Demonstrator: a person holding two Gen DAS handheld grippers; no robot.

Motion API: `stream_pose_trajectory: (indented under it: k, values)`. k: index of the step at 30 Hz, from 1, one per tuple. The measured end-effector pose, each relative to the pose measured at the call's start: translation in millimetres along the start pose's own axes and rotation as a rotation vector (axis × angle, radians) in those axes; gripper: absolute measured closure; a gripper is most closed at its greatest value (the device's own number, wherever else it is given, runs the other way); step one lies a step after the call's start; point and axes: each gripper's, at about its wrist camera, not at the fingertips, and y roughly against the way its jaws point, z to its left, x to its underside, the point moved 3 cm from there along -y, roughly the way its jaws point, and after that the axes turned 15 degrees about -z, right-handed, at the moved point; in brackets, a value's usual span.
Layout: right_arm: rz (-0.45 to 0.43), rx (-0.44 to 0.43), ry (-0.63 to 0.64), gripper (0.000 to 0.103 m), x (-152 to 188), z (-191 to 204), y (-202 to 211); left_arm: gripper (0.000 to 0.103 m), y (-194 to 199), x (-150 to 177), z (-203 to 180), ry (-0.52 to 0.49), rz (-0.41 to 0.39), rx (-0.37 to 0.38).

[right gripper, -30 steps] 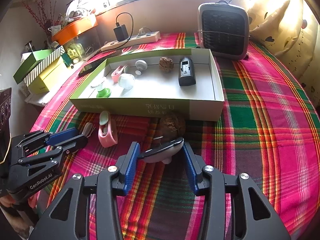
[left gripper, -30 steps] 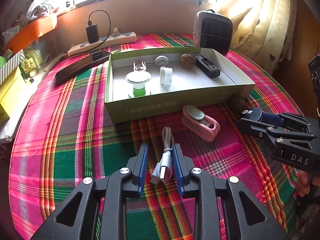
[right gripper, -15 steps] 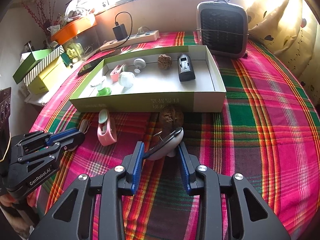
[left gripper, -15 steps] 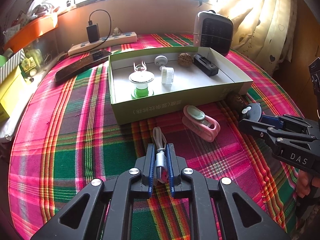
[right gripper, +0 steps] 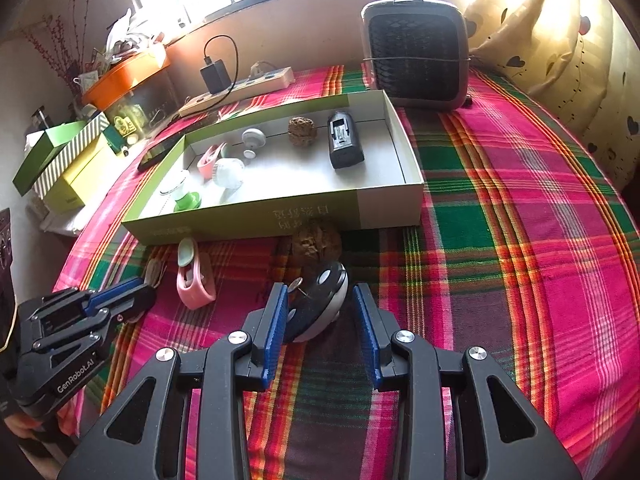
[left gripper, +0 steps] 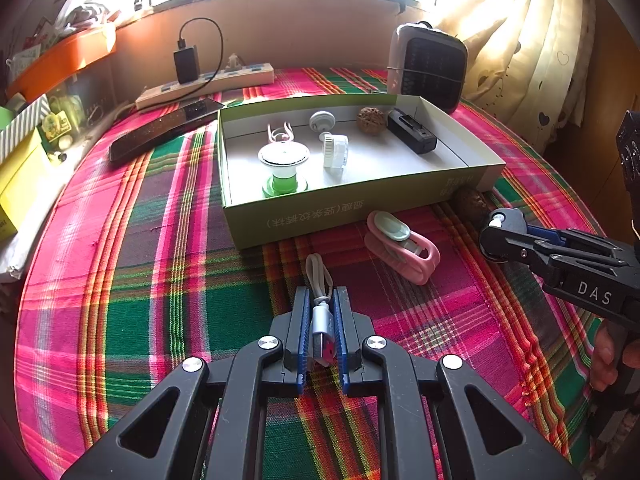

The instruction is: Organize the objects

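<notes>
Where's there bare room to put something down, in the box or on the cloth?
In the box: the floor between the black block and the right wall. On the cloth: the wide stretch right of the box, before the heater. Crowded: the box's left end around the fan and spool, and the strip in front with clip and walnut.

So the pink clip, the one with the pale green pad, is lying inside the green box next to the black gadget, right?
Not quite. The pink clip lies outside the green box, on the plaid cloth in front of its near wall. The left wrist view shows it. The black gadget is indeed inside.
</notes>
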Motion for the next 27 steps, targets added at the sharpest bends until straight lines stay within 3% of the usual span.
stream_pose_trajectory:
  k: [4,27]
  values:
    - [-0.002,0.005,0.024,0.075,0.3,1.0,-0.9,0.093,0.0,0.0,-0.2,0.002,0.000,0.001]
    - [-0.007,-0.002,0.023,0.075,1.1,-1.2,1.7,0.093,1.4,0.2,-0.3,0.002,0.000,0.003]
